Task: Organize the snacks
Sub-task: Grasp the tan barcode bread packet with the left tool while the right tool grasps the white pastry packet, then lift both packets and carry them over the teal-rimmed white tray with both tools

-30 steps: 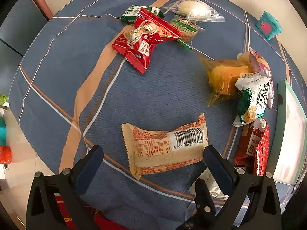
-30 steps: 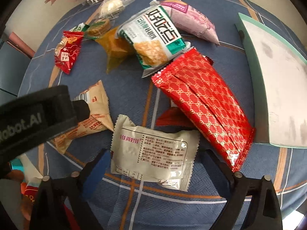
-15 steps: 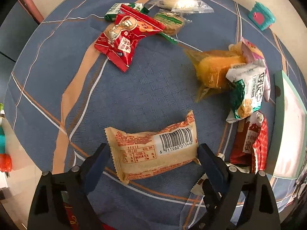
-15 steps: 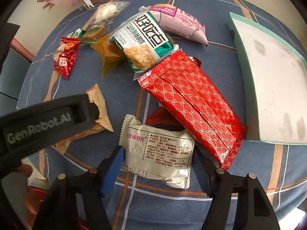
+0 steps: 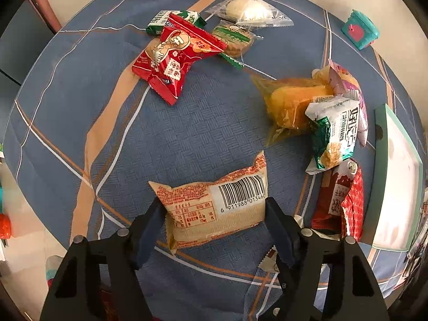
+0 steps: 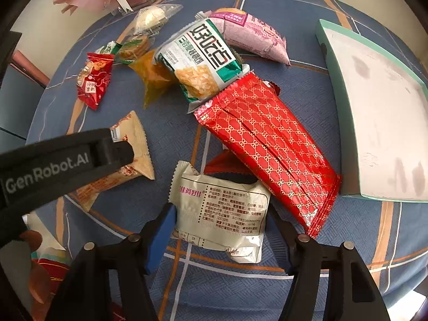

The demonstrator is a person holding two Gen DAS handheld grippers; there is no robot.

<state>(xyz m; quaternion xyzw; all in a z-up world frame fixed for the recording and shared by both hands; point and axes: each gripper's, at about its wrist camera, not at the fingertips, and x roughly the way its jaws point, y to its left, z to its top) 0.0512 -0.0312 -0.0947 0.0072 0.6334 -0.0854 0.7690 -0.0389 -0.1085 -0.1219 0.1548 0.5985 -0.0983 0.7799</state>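
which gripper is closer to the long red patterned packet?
Right. The right gripper sits just beside the red packet, around a white packet. The left gripper is further off, around a tan packet.

The tan snack packet (image 5: pixel 214 206) is showing a barcode with the digits "6 911988 01346" running beneath it; the last digit is being cut off at the wrapper's edge, and the small red print beside the barcode is too fine to read. The left hand-held gripper (image 6: pixel 64 165) is carrying the white lettering "GenRobot.AI" along its black side. The green-and-white packet (image 6: pixel 203 61) is displaying large stylised Chinese characters. The silver-white packet (image 6: pixel 222 208) is bearing red Chinese characters along its top left corner and a block of small black print, too small to make out. The orange cake wrapper (image 5: pixel 291 104) is showing digits near its end that are reading roughly "4863".
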